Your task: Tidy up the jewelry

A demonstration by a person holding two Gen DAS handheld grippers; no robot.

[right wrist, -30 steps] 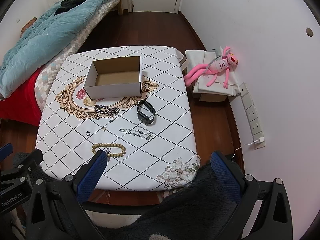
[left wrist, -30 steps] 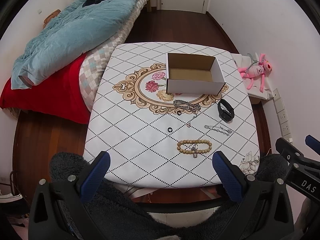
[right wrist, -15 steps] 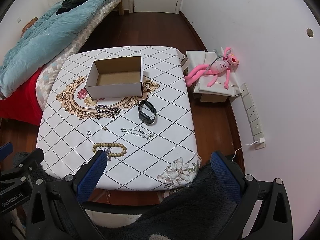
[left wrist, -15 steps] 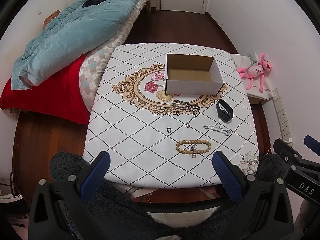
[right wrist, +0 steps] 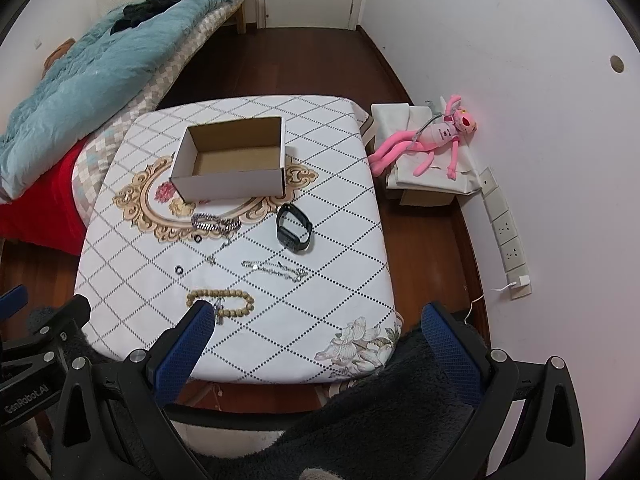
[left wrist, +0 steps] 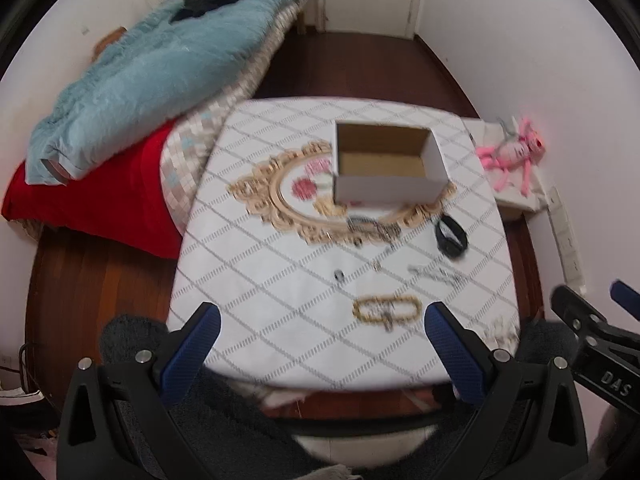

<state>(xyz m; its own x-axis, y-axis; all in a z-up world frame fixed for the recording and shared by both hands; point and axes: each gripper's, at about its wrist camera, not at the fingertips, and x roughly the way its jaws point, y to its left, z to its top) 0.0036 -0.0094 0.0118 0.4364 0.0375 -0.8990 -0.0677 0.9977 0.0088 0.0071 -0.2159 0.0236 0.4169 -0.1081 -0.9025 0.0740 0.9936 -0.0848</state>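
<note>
An open, empty white cardboard box [right wrist: 234,160] [left wrist: 386,164] stands on the patterned table [right wrist: 340,240]. In front of it lie a wooden bead bracelet [right wrist: 222,300] [left wrist: 387,309], a silver chain [right wrist: 276,270], a chunky silver bracelet [right wrist: 212,222], a black band [right wrist: 294,228] [left wrist: 451,236] and two small black rings [right wrist: 179,269]. My left gripper [left wrist: 320,320] and right gripper [right wrist: 316,320] are both open and empty, held above the table's near edge, well short of the jewelry.
A bed with a teal blanket [left wrist: 152,68] and red sheet stands left of the table. A pink plush toy [right wrist: 436,140] lies on a low box by the right wall. Wall sockets [right wrist: 506,232] line the right wall. Dark fleece [right wrist: 360,420] is below the grippers.
Both grippers have drifted slightly; the left wrist view is now motion-blurred. Nothing on the table has moved and both grippers stay open.
</note>
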